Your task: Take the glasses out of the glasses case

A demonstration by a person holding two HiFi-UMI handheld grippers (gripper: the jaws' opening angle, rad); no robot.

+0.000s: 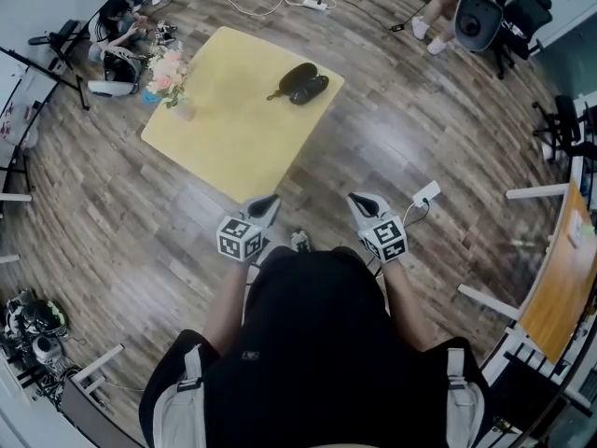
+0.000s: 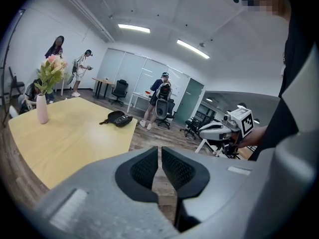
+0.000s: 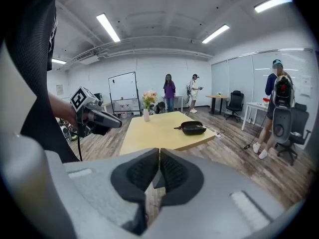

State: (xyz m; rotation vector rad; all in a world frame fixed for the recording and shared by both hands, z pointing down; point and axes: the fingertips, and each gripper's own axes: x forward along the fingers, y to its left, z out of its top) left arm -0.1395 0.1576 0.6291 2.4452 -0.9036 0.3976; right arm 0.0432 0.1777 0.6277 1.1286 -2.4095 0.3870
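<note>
We stand back from the desk (image 1: pixel 233 129), so the left gripper (image 1: pixel 265 203) and right gripper (image 1: pixel 360 202) hang off its near corner, each pressed together on nothing, while the case (image 1: pixel 300 82) lies by its far edge, well beyond reach.

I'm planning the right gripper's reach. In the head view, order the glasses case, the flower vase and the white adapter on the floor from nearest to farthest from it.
From the right gripper:
1. white adapter, on the floor just to its right.
2. glasses case, ahead on the yellow table, near its far right edge.
3. flower vase, at the table's left corner, across from the case.
</note>
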